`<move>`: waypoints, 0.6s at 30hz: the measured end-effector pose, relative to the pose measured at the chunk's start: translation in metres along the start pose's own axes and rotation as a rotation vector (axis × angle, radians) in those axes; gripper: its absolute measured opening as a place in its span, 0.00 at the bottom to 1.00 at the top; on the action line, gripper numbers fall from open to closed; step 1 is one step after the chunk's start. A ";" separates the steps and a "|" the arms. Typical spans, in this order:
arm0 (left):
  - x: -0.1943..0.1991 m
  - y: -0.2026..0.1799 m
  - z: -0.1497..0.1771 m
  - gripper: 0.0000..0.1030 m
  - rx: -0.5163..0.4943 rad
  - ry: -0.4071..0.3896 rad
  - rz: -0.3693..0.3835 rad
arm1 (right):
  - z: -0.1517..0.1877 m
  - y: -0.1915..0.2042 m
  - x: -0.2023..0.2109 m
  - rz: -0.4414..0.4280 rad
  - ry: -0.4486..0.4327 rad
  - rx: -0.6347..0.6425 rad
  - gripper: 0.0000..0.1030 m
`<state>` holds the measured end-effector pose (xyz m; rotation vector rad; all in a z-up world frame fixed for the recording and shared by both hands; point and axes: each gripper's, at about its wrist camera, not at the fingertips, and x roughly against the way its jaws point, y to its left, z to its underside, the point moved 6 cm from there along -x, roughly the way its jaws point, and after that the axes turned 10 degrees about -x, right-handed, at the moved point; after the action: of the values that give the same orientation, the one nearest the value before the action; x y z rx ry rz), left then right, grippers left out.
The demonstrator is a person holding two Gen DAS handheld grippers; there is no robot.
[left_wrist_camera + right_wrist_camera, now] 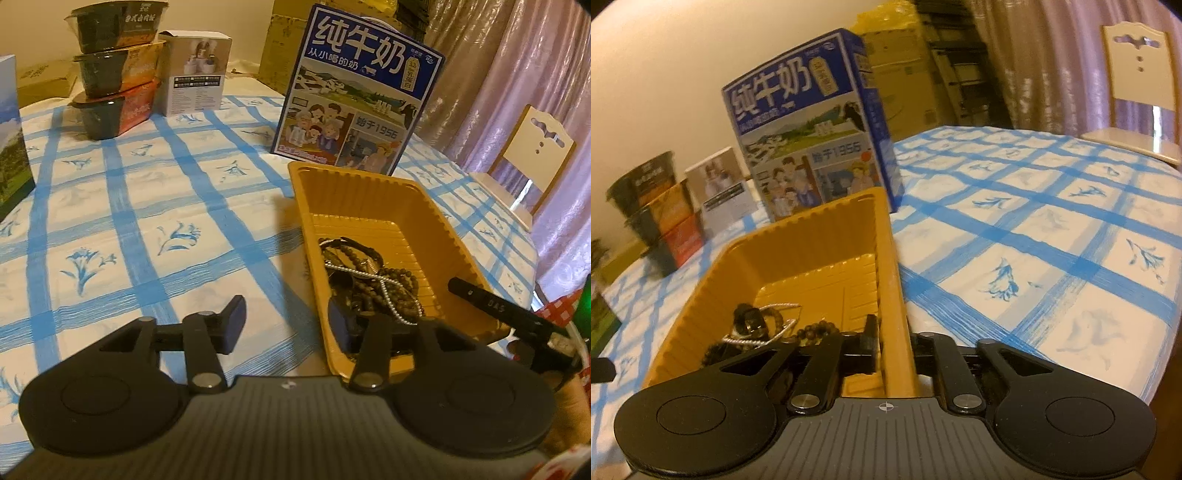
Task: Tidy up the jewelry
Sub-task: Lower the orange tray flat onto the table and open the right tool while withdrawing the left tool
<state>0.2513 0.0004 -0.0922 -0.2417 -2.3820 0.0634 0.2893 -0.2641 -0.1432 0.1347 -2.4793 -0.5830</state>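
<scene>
A yellow plastic tray sits on the desk, which is covered with a blue-and-white checked cloth printed with flowers. Inside the tray, toward its near end, lies a tangled heap of jewelry: dark beaded strands with a silver chain looped across them.

The left tool is open, its fingers spread wide. One finger hangs above the bare cloth just outside the tray, while the other reaches down inside the tray beside the jewelry; the tray's near left wall stands between them. Whether the inner finger touches the beads cannot be told.

The right tool grips the tray's right wall, one finger inside the tray and the other outside against the cloth. In the left wrist view this tool shows as a black bar reaching over the tray's right rim.

Behind the tray stands a blue milk carton, upright and just beyond the far rim. Farther back are a small white box and a stack of three dark food bowls. A cream chair stands at the desk's far right edge before a pale curtain.
</scene>
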 end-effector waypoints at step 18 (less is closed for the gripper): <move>0.077 -0.020 0.020 0.87 -0.100 -0.044 -0.163 | 0.001 0.038 0.118 -0.037 -0.007 -0.021 0.82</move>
<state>0.1796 -0.0045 -0.0530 -0.0934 -2.4428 -0.1287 0.1923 -0.2556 -0.0664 0.1715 -2.4815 -0.6261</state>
